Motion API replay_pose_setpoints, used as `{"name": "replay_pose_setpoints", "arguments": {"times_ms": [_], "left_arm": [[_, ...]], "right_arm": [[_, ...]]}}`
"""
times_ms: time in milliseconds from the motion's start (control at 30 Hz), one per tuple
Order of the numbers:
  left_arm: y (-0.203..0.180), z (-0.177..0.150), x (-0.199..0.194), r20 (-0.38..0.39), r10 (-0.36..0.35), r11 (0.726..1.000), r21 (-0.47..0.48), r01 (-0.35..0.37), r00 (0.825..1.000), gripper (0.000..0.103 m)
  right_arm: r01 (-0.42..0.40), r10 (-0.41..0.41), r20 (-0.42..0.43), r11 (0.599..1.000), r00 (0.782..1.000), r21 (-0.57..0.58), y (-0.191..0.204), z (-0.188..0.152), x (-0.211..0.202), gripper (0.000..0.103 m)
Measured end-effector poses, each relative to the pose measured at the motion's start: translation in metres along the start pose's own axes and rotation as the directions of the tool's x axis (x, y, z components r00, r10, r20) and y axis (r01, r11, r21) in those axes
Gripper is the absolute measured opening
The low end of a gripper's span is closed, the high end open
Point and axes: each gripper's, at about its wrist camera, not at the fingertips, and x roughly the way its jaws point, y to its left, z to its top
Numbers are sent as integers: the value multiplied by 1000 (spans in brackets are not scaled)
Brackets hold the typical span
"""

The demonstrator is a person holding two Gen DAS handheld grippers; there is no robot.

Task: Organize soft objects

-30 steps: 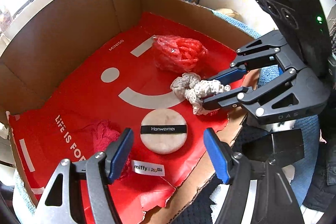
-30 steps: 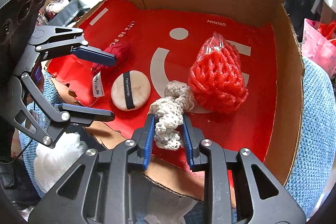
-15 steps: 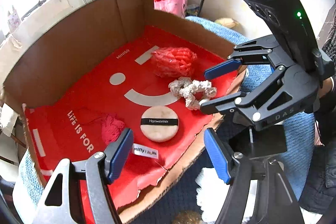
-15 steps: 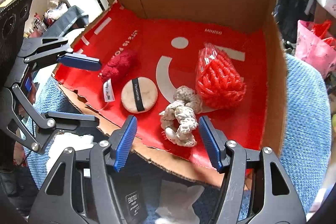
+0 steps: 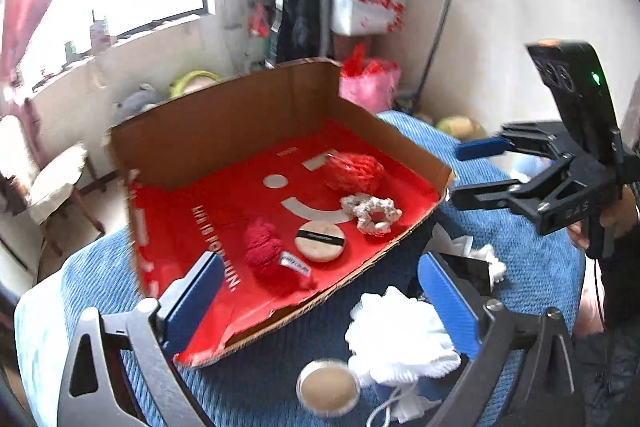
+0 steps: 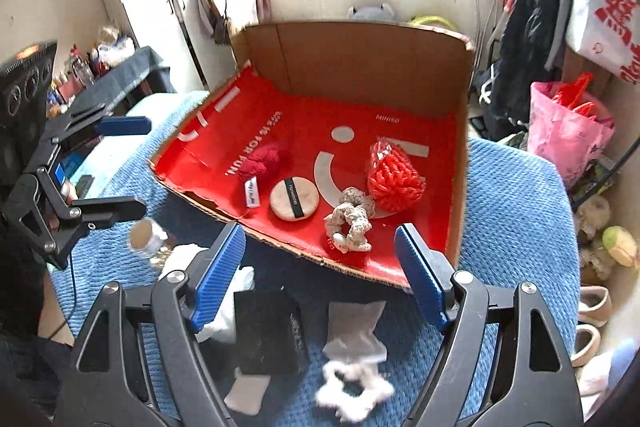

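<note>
Both hand-held grippers, left (image 5: 320,291) and right (image 6: 320,273), just spread, empty; scrunchie (image 6: 350,219) in box (image 6: 360,59).

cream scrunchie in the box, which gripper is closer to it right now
Right. The right gripper hangs open just outside the box's torn front edge, facing the cream scrunchie. The left gripper is off to the side, beyond the box's corner.

Both wrist views tilt down, sharing the cardboard box (image 5: 224,119) (image 6: 360,59)
</note>
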Motion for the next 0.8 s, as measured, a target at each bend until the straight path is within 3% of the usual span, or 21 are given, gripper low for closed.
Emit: {"name": "replay_pose_setpoints", "arguments": {"times_ms": [167, 400, 600, 800], "left_arm": [[0, -22, -34, 89, 65, 996, -69, -59, 994, 103], [-8, -66, -73, 172, 161, 977, -166, -132, 972, 103], [-23, -108, -94, 219, 247, 952, -234, -194, 944, 103], [-42, -148, -99, 240, 277, 932, -303, -199, 930, 103]], "right_arm": [[44, -45, 71, 999, 996, 12, 3, -18, -34, 80], [107, -114, 164, 993, 980, 52, 7, -60, -76, 85], [181, -203, 245, 977, 948, 109, 13, -107, -104, 88], [222, -266, 281, 958, 922, 182, 20, -156, -111, 88]]}}
